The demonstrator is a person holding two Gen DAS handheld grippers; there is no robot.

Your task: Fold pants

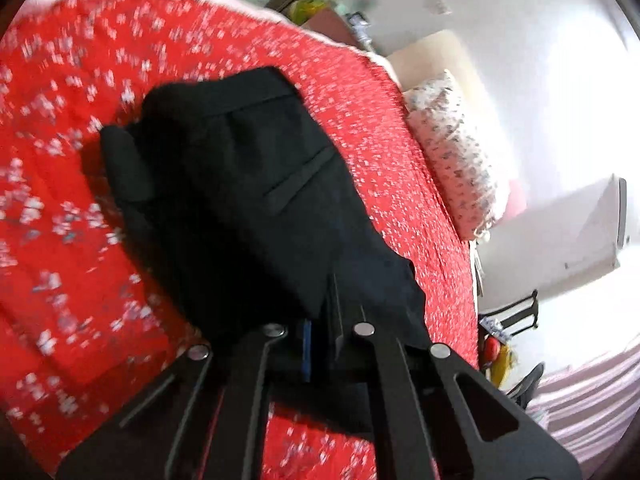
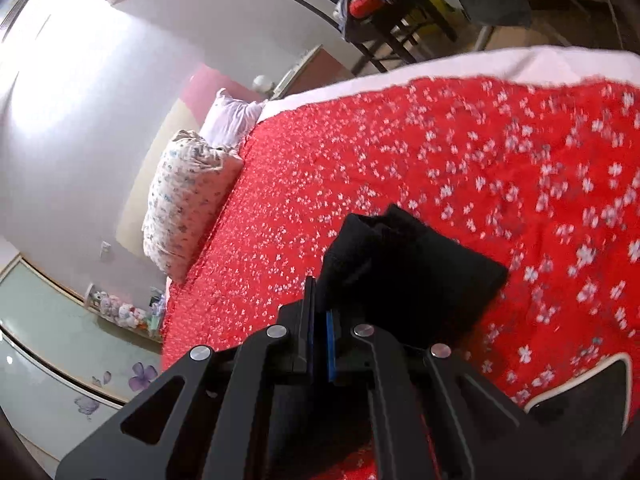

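Left wrist view: the black pants (image 1: 240, 184) lie bunched on the red flowered bedspread (image 1: 60, 240), which serves as the landmark here. The cloth drapes over the left tongs (image 1: 320, 320) and hides their tips; a blue pad edge shows beneath it, and the fingers stand pressed together with pants cloth caught between them. A welt pocket line is visible on the upper face of the garment. Past the bedspread's right edge stands a flower-print pillow (image 1: 456, 152) against the wall. Beyond the bedspread's lower right corner a dark chair (image 1: 516, 312) carries red and yellow items, too small to identify. The picture is blurred.

Right wrist view: left of the bedspread (image 2: 440, 152) the same print pillow (image 2: 188, 200) leans with a white pillow (image 2: 232, 116) behind it. The right tongs (image 2: 320, 312) are pressed together, pinching a corner of the pants (image 2: 408, 268), which rise in a dark bundle above the bedspread's near part. Beyond the bedspread's far edge stands a dark chair (image 2: 384, 20) heaped with coloured items, cut off by the frame.
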